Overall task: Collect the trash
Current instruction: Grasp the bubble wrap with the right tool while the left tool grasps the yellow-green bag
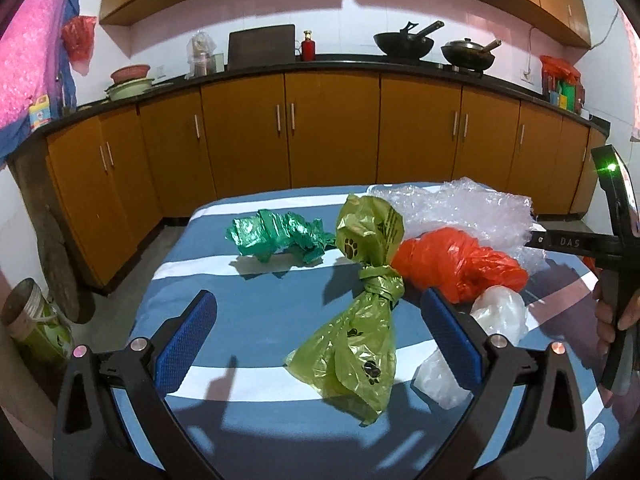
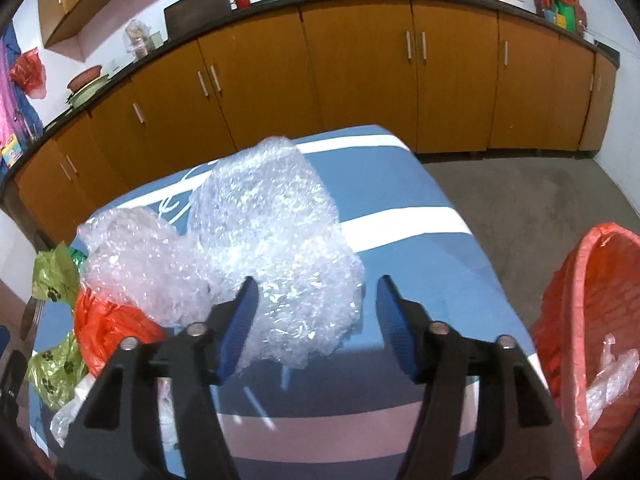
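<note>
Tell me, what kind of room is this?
Most likely a home kitchen. Two black woks sit on a dark countertop, with wooden cabinets below and above. Nearer, plastic trash lies on a blue striped table.

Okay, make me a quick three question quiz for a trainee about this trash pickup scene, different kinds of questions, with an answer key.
1. True or false: the left gripper is shut on the olive paw-print bag.
2. Multiple choice: what lies between the fingers of the right gripper? A) bubble wrap B) a glass bottle C) a metal spoon
3. Fill in: the bin beside the table is lined with a bag of the colour ____.

Key: 1 false, its jaws are open and the bag lies between them. 2 A. 3 red.
</note>
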{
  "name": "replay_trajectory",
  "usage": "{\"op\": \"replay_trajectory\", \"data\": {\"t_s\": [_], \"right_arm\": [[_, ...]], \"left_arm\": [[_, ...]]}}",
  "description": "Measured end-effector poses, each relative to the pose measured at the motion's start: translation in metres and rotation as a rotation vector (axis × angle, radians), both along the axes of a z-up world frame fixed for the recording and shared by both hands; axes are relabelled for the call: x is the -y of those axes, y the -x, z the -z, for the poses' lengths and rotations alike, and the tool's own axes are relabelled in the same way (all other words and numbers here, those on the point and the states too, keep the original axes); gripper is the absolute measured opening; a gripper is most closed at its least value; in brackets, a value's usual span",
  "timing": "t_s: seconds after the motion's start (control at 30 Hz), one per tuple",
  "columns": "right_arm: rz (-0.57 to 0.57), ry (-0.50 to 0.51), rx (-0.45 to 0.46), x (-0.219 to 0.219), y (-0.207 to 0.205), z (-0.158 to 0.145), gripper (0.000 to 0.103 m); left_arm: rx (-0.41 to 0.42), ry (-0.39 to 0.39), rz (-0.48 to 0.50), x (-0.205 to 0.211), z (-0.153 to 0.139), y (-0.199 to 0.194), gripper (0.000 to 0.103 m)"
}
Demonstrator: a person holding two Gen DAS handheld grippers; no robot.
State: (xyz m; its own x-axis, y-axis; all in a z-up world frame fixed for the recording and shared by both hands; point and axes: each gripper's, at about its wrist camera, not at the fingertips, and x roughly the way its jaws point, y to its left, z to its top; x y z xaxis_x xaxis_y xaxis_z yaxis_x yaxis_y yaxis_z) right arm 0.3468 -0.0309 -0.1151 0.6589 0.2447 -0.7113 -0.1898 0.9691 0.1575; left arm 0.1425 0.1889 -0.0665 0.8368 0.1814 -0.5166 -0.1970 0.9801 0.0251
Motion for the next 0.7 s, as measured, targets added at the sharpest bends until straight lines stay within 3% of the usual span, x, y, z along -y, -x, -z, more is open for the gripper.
{"op": "replay_trajectory", "data": {"t_s": [0.13,0.5,0.7], "right_arm": [[-0.029,0.003,-0.016,-0.005,-0.001,0.004,0.022],[0.054,0.031,0.070,0.021,0.029,-0.008,0.015],[0.078,0.030,0.069,0.033,0.040,-0.008,0.015]], "left_arm": [[-0.011,0.018,-0.006,-0.002,0.001,-0.004,0.101],[-0.069,0.015,0.016,0.003,0.006,-0.015,0.100],[-0.156,0.032,0.037,0.003,0.014,-0.029,0.082]]}}
